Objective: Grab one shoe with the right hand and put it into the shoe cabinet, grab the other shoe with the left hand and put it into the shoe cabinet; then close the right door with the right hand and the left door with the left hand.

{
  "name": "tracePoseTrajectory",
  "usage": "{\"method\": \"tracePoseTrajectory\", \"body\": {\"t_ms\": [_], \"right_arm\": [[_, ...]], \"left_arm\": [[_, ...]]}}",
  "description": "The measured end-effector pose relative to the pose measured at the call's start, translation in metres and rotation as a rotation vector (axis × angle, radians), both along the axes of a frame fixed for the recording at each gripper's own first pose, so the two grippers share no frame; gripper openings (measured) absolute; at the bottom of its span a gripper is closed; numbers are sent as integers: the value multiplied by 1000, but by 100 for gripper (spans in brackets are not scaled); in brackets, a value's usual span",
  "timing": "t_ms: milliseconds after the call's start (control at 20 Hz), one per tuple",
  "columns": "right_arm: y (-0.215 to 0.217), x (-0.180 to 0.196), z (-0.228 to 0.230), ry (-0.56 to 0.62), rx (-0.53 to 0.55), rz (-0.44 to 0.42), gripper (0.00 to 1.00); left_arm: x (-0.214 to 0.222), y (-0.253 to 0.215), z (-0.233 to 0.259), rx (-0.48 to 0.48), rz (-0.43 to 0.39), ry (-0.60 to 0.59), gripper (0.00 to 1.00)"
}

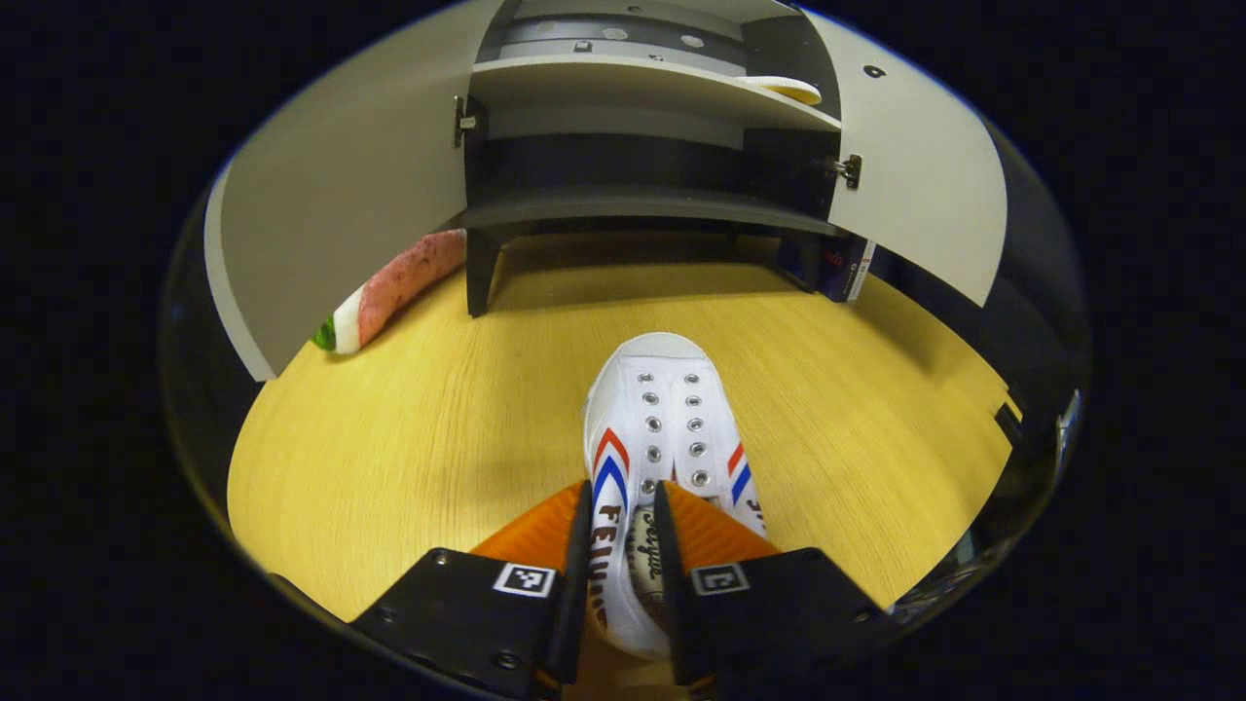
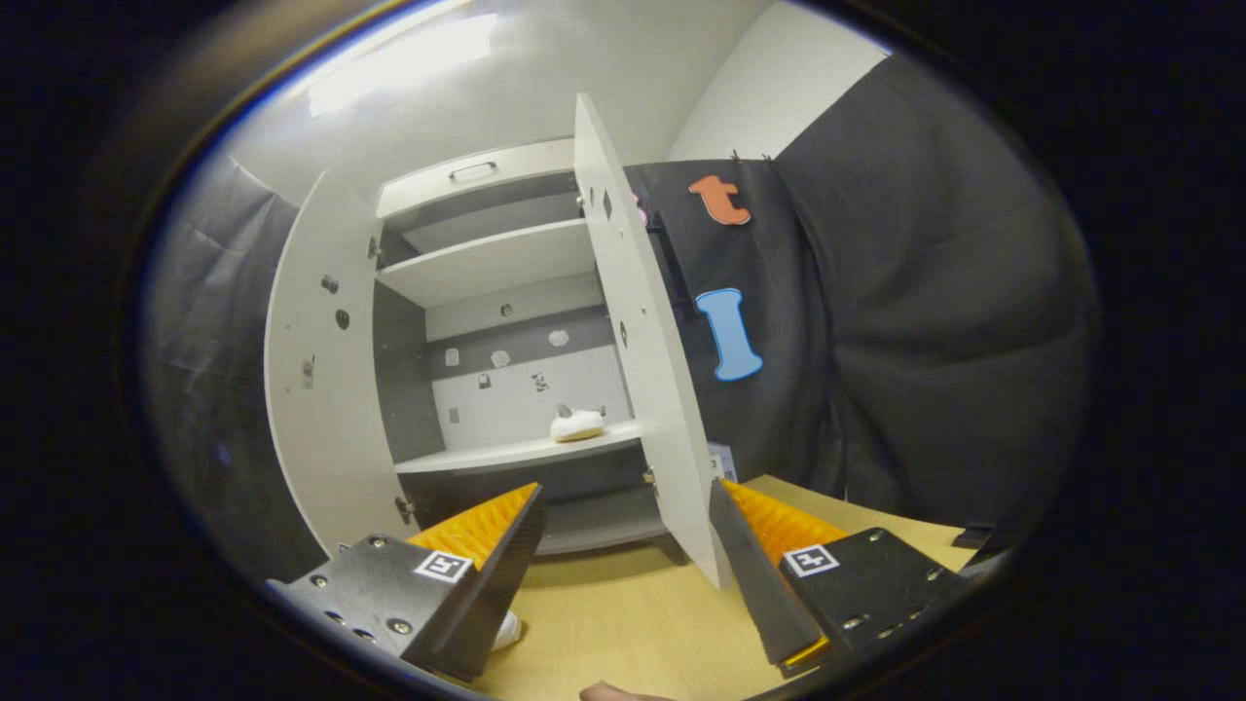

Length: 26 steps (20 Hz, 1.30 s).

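Left gripper view, nearest first: left gripper (image 1: pixel 623 506) at 6 o'clock, fingers drawn in and clamped on the near left side of a white shoe (image 1: pixel 657 428), one finger outside the wall, the other inside the opening. Shoe lies on the wooden table (image 1: pixel 409 428), toe toward 12 o'clock, lace holes bare, red and blue chevrons on both sides.

Beyond the toe, the shoe cabinet (image 1: pixel 633 209) stands with both doors swung wide: left door (image 1: pixel 350 214) out toward 9 o'clock, right door (image 1: pixel 915 185) toward 2 o'clock. A pale sole edge shows on its upper shelf (image 1: pixel 623 88) at about 1 o'clock. A red, white and green object (image 1: pixel 389 292) lies on the table behind the left door, near 10 o'clock; cannot tell what it is.

Right gripper view: right gripper (image 2: pixel 628 545) at 6 o'clock, fingers spread wide apart, nothing between them, hanging over the table. Just past them, the lower edge of the right door, seen edge-on. Farther in, toward 12 o'clock, the other white shoe (image 2: pixel 578 424) sits on the middle shelf (image 2: pixel 506 454) toward its right end.
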State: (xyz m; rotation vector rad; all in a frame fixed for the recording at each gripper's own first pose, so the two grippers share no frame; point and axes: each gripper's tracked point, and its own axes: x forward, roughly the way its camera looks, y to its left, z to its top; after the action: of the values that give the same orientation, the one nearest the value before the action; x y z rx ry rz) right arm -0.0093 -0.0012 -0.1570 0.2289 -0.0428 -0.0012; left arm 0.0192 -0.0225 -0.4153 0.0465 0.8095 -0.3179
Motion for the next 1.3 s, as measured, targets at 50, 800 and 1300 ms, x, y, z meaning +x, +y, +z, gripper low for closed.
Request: {"method": "tracePoseTrajectory", "body": {"t_ms": [50,800,1300], "right_arm": [[-3,2,0,-3,1,-4,97],[-88,21,53,-65,-9,-91,100],[-147,7,80,-119,3,-168,96]], "left_arm": [[5,4,2,36,9,-18,35],[120,-40,303,-45,123,-515,0],[306,-74,402,-187,240,-582,0]]}}
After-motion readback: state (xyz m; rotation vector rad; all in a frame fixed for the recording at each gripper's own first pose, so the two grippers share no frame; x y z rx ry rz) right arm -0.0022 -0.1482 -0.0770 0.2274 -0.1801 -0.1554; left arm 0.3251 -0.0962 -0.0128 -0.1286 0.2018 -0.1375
